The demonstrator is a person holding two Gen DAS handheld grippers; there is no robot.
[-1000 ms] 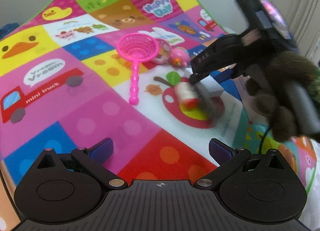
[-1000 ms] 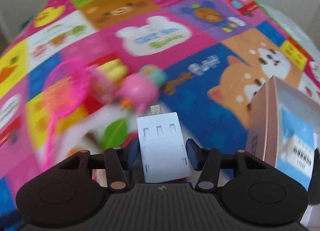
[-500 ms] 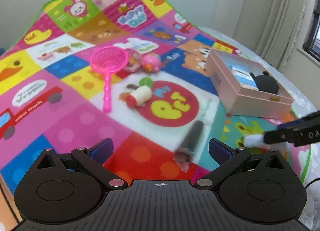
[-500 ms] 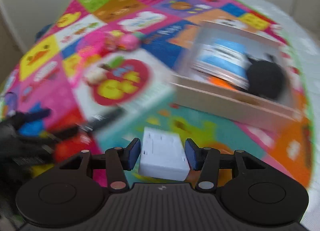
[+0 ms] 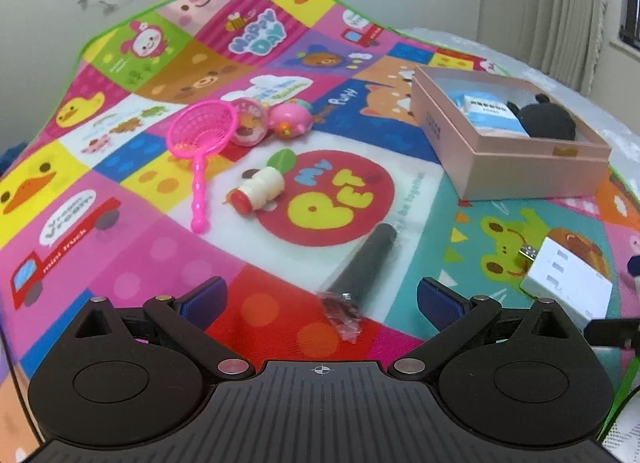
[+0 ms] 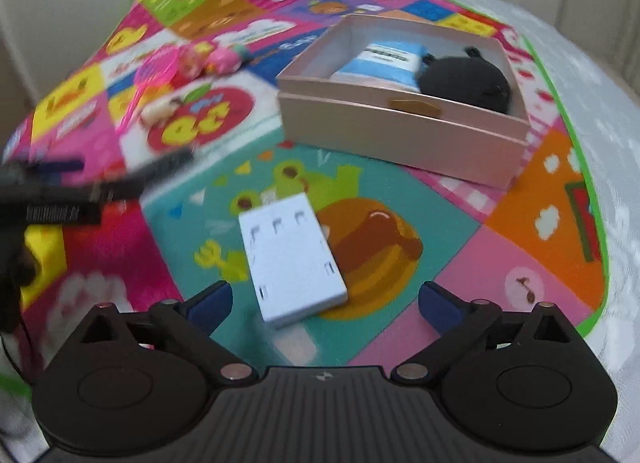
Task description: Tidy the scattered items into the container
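Left wrist view, L to R: net (image 5: 202, 135), ball (image 5: 251, 122), pink toy (image 5: 290, 121), bottle (image 5: 259, 191), dark stick (image 5: 366, 259) on mat (image 5: 120, 263); L tongs (image 5: 320, 299) spread, nothing between. Box (image 5: 520, 167) w/ blue pack (image 5: 490, 111) & black plush (image 5: 546, 123) inside. White adapter (image 5: 568, 281) on mat, near box, outside it. Right wrist view: R tongs (image 6: 324, 297) opening wide; adapter (image 6: 292, 263) lies between the pads, not pinched.

Glossy pink plastic net (image 5: 202, 131) — matt white plastic charger (image 6: 291, 261) — smooth printed mat (image 5: 132, 247).
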